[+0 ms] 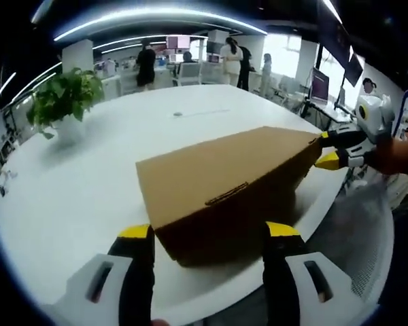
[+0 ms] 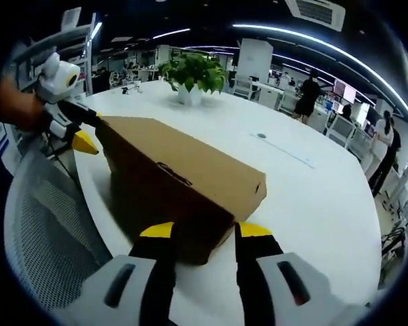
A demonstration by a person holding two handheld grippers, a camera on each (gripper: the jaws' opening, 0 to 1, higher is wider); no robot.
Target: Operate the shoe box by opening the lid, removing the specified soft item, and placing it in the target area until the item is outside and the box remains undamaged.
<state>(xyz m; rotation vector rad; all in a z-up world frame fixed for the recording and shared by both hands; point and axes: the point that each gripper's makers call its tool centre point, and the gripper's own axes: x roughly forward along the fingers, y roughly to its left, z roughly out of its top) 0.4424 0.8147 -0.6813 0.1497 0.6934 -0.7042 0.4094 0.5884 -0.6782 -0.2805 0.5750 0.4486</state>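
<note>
Brown matte cardboard shoe box (image 1: pixel 224 183), rectangular, lid closed, slot tab on lid edge, lies near rim of glossy white round table (image 1: pixel 88 183). Left gripper (image 1: pixel 207 232): black jaws, yellow tips, spread wide across near box end. Right gripper (image 2: pixel 197 231): jaws spread at opposite box corner, one tip above lid, one below. Leafy potted plant (image 2: pixel 194 73) beyond box. Grey mesh chair (image 2: pixel 54 224) beside table.

An open-plan office: large round white table (image 1: pixel 68 204), potted green leafy plant (image 2: pixel 192 73), desk monitors (image 1: pixel 319 87), ceiling strip lights (image 1: pixel 156 17)
</note>
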